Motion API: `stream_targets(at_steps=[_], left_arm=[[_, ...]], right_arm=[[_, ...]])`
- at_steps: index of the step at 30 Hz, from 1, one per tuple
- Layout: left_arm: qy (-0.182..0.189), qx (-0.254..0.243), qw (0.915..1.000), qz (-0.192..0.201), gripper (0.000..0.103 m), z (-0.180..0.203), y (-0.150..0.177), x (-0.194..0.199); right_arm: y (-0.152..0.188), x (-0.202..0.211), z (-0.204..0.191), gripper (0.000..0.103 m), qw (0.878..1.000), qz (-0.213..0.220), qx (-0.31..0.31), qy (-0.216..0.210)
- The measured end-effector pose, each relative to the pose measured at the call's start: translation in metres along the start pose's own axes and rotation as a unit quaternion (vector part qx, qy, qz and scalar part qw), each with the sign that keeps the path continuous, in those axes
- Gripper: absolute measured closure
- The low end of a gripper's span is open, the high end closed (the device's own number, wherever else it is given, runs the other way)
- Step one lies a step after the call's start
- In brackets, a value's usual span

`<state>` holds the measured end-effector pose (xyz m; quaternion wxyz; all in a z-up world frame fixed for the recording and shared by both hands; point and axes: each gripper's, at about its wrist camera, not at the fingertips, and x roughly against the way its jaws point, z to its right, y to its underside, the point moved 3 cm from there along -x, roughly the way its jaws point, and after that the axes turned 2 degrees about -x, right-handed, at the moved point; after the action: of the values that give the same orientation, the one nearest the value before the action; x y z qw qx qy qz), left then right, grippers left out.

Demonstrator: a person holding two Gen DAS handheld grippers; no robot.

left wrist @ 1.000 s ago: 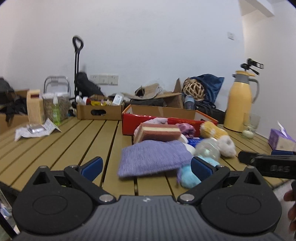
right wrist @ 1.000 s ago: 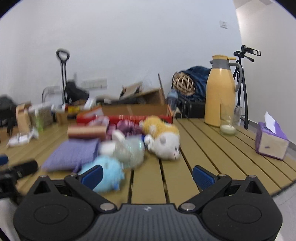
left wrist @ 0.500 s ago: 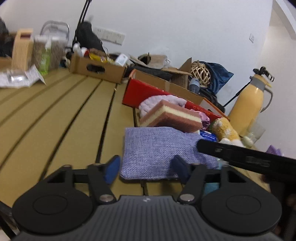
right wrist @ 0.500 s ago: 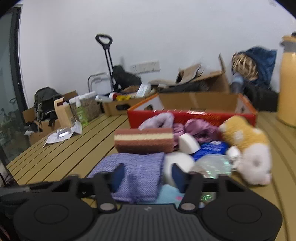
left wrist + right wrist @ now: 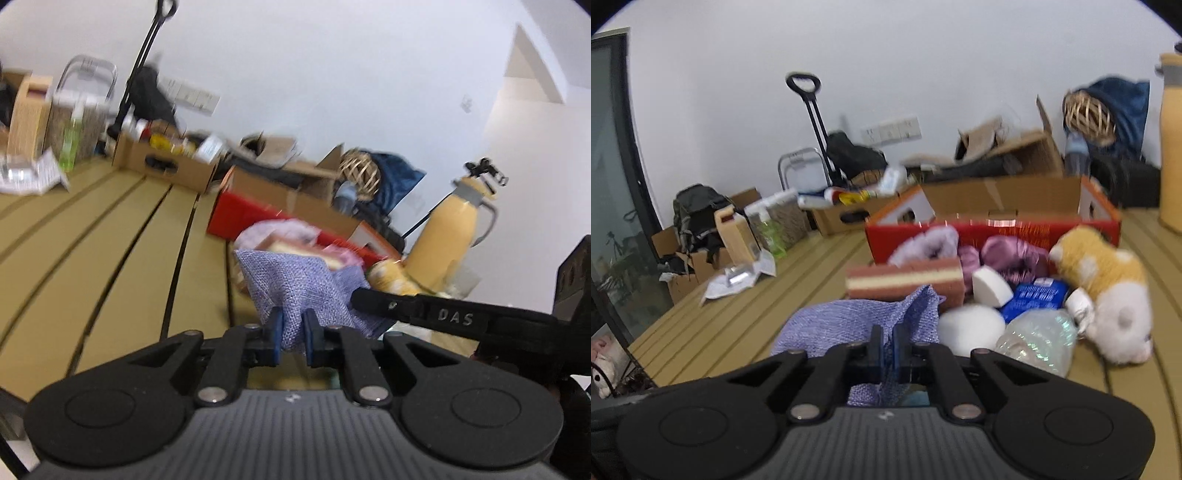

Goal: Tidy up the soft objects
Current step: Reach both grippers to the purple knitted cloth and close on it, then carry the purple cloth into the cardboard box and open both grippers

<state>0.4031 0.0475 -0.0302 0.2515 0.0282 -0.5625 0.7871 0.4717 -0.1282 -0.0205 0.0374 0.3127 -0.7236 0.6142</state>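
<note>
Both hand-held grippers (left (image 5: 293,330); right (image 5: 887,345)) pinch purple cloth (image 5: 295,284).

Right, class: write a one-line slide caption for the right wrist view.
Right claw pinches the purple woven cloth before a pile of soft toys and sponges by the red box.

A lavender woven cloth pouch (image 5: 295,286) is bunched and lifted off the bench (image 5: 110,236), pinched at two edges, in front of the striped sponge (image 5: 905,277) and plush toy (image 5: 1108,288).
</note>
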Motion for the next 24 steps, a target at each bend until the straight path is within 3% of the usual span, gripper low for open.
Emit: stream_targets(at_steps=[8, 14, 19, 24], left_arm=[[0.014, -0.043, 0.9976, 0.053, 0.091, 0.054, -0.009, 0.066], [0.040, -0.075, 0.9936, 0.074, 0.091, 0.083, -0.024, 0.084], [0.069, -0.085, 0.9916, 0.070, 0.091, 0.087, -0.075, 0.043], [0.079, -0.084, 0.9928, 0.033, 0.091, 0.070, -0.149, -0.049]], right_arm=[[0.005, 0.079, -0.014, 0.098, 0.999, 0.048, -0.011, -0.011], [-0.003, 0.126, -0.016, 0.098, 0.996, 0.090, -0.001, -0.011], [-0.050, 0.120, -0.004, 0.098, 0.994, 0.110, 0.004, -0.017], [-0.134, 0.055, 0.024, 0.098, 0.996, 0.089, 0.011, -0.008]])
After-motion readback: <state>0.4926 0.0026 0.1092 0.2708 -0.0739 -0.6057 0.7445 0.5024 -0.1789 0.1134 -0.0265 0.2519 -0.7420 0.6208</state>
